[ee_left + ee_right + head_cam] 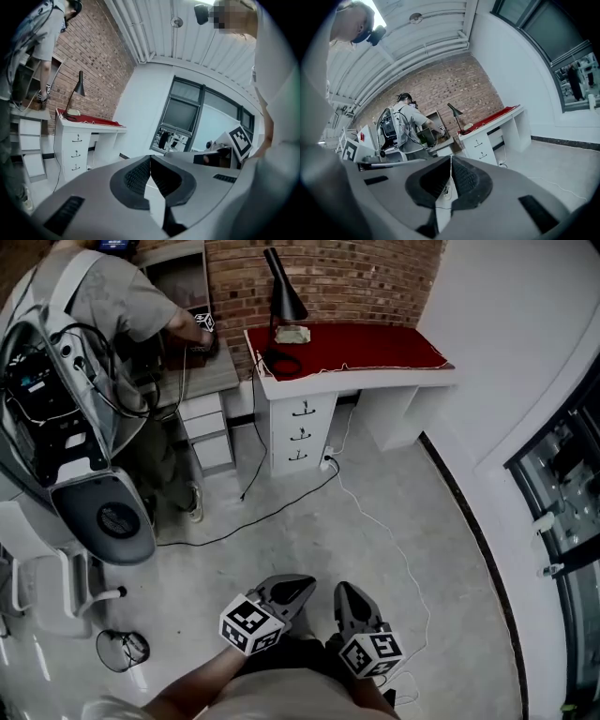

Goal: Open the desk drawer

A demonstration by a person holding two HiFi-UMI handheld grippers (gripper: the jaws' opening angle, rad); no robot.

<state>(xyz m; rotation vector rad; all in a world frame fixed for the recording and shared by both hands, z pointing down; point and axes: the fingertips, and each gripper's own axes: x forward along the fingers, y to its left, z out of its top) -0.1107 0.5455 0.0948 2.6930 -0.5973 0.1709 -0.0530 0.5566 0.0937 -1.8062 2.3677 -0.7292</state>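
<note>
Jaws pinched closed, empty, on my left gripper [292,589] and right gripper [351,597]; held low since desk drawer [301,412] well apart.

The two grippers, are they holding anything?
No, nothing. The left gripper and the right gripper are both shut and empty, well short of the desk drawers.

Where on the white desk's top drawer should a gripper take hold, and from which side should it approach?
Probably the small dark handle at the middle of the top drawer, approached head-on from the floor in front. The drawer front is flat; the handle is its only projecting part.
</note>
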